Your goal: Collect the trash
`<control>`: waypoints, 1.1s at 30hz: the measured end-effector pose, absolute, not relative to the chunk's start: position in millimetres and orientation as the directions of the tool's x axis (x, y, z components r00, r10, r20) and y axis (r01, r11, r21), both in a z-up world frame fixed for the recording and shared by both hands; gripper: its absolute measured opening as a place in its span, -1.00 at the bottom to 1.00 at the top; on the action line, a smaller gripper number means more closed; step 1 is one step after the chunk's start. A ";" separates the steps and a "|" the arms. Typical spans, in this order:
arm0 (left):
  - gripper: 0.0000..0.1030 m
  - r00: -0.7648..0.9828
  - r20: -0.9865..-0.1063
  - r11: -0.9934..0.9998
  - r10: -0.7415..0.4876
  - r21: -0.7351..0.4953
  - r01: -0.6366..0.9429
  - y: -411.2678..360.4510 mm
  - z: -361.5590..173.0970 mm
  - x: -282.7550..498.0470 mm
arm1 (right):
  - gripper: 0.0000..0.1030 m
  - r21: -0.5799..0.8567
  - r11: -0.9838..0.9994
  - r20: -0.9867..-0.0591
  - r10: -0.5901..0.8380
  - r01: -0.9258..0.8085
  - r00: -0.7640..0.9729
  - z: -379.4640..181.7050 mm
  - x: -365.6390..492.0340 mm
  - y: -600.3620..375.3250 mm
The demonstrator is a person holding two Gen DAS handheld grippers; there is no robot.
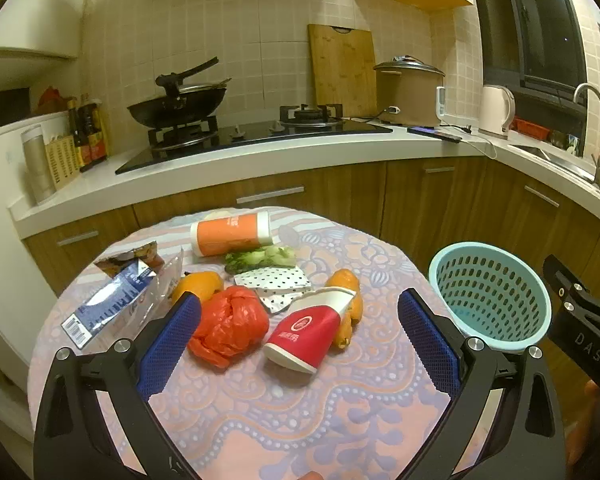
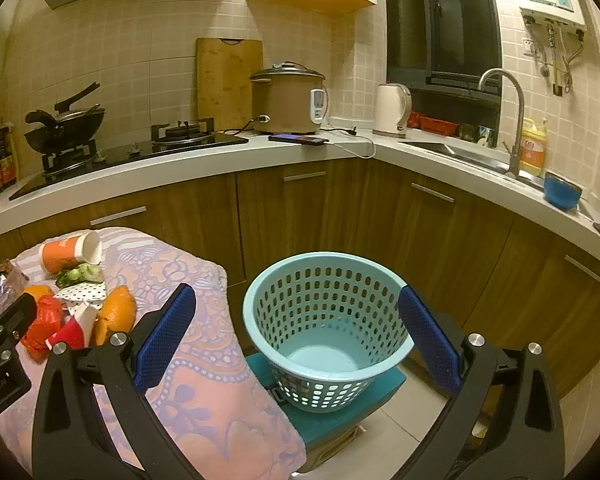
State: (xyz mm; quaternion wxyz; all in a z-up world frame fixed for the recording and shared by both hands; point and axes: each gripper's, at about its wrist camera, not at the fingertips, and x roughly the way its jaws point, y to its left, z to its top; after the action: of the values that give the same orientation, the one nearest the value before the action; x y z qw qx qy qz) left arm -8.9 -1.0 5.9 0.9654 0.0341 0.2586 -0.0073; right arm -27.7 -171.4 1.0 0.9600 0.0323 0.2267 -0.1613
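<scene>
Both grippers hung wide and empty: the left gripper [image 1: 300, 328] faced the red paper cup [image 1: 306, 330] left of the perforated basket [image 1: 490, 296], the right gripper [image 2: 296, 336] over it. Best squeeze the cup's body gently.

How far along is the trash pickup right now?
Nothing looks done: the light blue perforated plastic basket is empty. Nothing is in hand; the left gripper and right gripper are open. The red paper cup, crumpled red plastic bag and orange cylindrical container remain on the table.
</scene>
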 end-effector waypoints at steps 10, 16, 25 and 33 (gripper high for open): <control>0.86 0.865 -0.502 0.997 -0.007 0.063 0.045 -3.6 3.1 -8.3 | 0.87 -0.028 0.948 -0.446 -0.295 0.317 0.845 1.0 -25.9 -169.6; 0.86 0.861 -0.509 0.997 -0.013 0.054 0.046 -3.1 0.1 -6.1 | 0.87 -0.022 0.951 -0.450 -0.286 0.310 0.846 -1.2 -25.4 -169.2; 0.85 0.862 -0.507 0.997 -0.025 0.051 0.059 -0.6 -2.3 -5.9 | 0.87 -0.021 0.955 -0.448 -0.274 0.297 0.851 -1.6 -27.1 -168.5; 0.85 0.865 -0.501 0.998 -0.031 0.037 0.057 5.3 -3.4 -7.6 | 0.87 -0.013 0.956 -0.445 -0.268 0.293 0.855 -1.1 -27.5 -167.5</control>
State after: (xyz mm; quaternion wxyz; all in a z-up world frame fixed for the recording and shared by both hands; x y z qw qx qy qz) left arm -7.6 5.3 -3.4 0.9653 0.0251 0.2589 -0.0229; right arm -27.5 -167.5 -1.1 0.9626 0.0274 0.2268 -0.1457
